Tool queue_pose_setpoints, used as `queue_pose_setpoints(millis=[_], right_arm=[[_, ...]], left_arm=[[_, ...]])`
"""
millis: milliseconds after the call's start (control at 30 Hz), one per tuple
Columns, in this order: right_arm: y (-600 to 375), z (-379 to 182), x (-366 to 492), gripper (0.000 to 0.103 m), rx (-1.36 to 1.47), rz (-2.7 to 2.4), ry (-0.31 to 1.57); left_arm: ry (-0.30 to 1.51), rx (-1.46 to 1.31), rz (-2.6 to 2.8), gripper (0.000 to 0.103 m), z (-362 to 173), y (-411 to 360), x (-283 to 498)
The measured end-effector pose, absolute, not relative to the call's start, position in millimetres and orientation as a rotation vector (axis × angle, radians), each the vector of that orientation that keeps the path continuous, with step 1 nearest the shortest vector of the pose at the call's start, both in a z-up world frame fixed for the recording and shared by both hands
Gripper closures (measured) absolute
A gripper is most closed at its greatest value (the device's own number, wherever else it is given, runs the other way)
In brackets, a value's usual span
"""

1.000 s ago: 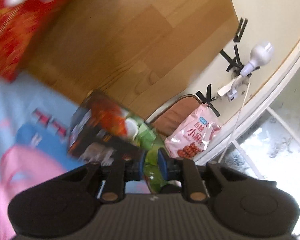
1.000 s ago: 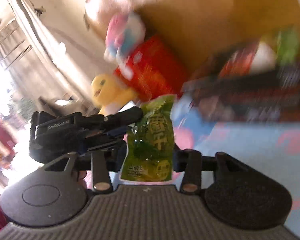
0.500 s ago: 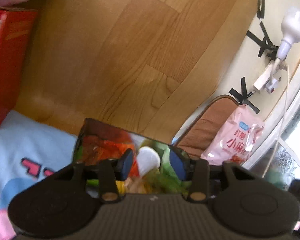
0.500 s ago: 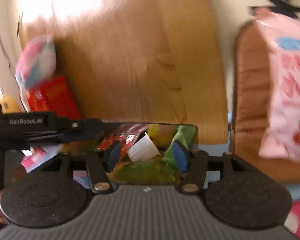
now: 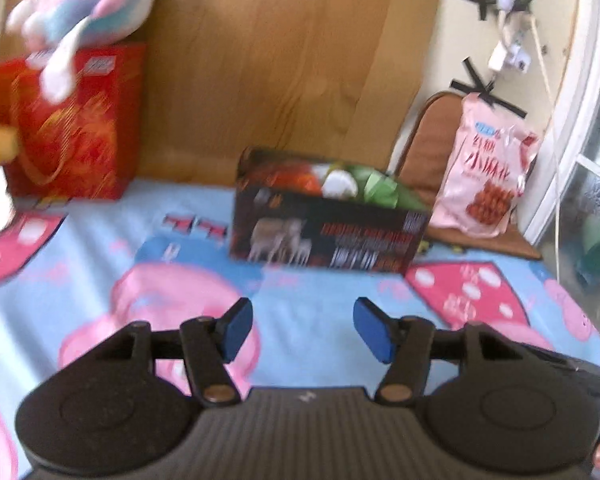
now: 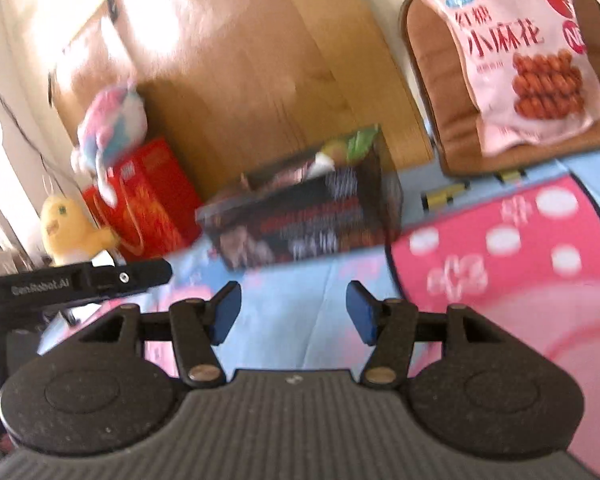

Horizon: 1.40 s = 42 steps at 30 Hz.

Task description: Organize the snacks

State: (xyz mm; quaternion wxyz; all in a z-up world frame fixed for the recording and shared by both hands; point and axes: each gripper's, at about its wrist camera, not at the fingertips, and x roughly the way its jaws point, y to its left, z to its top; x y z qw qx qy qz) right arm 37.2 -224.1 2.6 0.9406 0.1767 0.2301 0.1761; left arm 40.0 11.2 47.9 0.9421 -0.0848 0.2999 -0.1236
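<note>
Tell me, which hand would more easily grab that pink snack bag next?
Probably the right. Both the right gripper and left gripper are open and empty, but the pink snack bag looms closer in the right view, and sits farther off to the side in the left.

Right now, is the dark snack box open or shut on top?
Open. The dark snack box has no lid over it, and green and white packets poke above its rim; the right wrist view shows the same.

The left gripper (image 5: 302, 330) has its jaws spread wide, and nothing is between its blue pads (image 5: 236, 330). The right gripper (image 6: 292, 316) is spread wide in the same way and holds nothing. In the right wrist view, the left gripper's black body is at the left edge.
</note>
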Motion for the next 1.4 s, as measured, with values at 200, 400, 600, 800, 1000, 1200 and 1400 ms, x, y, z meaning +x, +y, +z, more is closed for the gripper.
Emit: queue_pose_setpoints(millis=[200, 400, 600, 800, 1000, 1200, 1400], right_arm=[[-200, -11, 10, 0.021, 0.31, 0.3, 0.466], [-183, 0, -3, 0.005, 0.273, 0.227, 0.389], [-182, 3, -11, 0.0, 0.273, 0.155, 0.362], [-182, 1, -21, 0.0, 0.253, 0.128, 0.37], [-185, -1, -25, 0.0, 0.269, 0.145, 0.39], [-190, -8, -26, 0.0, 0.303, 0.159, 0.423], [-192, -12, -27, 0.0, 0.315, 0.174, 0.44]], left_arm=[[0.596, -0.135, -0.186, 0.016, 37, 24, 7], [0.535, -0.051, -0.132, 0.0, 44, 26, -7], [0.57, -0.052, -0.076, 0.0, 44, 28, -7], [0.582, -0.018, -0.057, 0.0, 41, 20, -14], [0.563, 0.057, 0.006, 0.0, 42, 8, -16], [0.576, 0.084, 0.043, 0.0, 41, 2, -15], [0.609, 0.08, 0.064, 0.0, 42, -2, -11]])
